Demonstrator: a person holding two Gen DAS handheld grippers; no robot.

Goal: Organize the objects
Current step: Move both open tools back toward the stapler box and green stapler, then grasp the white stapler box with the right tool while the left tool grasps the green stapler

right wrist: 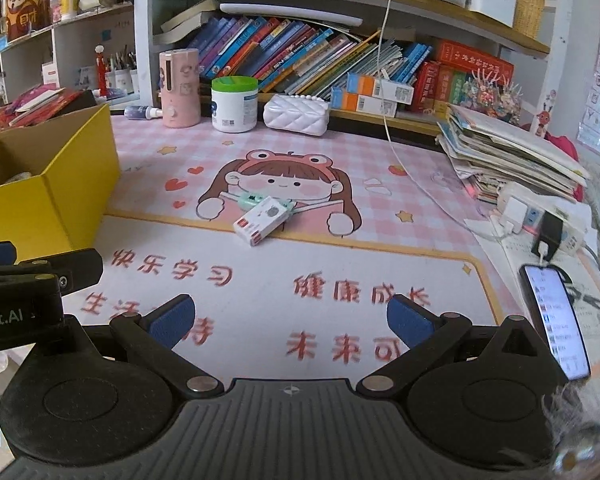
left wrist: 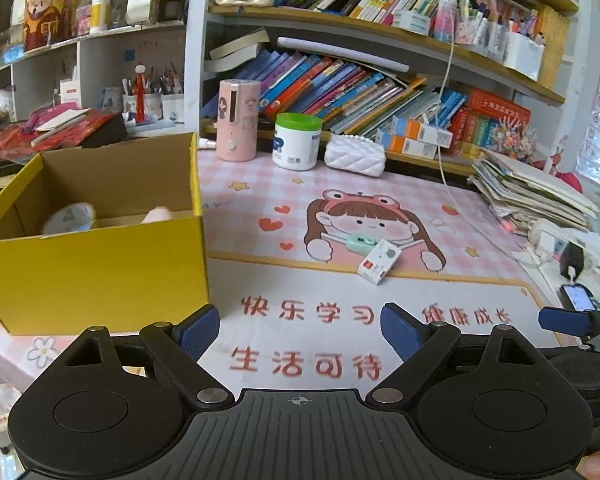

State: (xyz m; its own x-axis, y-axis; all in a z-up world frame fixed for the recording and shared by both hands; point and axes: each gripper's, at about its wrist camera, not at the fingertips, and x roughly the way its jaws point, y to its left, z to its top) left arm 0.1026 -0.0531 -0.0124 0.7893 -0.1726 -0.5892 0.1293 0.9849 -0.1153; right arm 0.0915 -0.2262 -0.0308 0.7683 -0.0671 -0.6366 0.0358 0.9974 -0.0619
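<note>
Yellow box (left wrist: pixel 96 268) unlabelled; mat (left wrist: pixel 300 336) reads 快乐学习; left claw (right wrist: pixel 4 280) casing "bot.AI".

Soft, even daylight fills both views, brightest toward two o'clock, where the wall poster (left wrist: pixel 598 120) washes out in glare. Shadows on the desk mat (right wrist: pixel 260 280) are faint. The phone screen (right wrist: pixel 556 320) glows overexposed. Fisheye bending curves the bookshelf (left wrist: pixel 380 28) and darkens corners; distant book titles blur.
</note>
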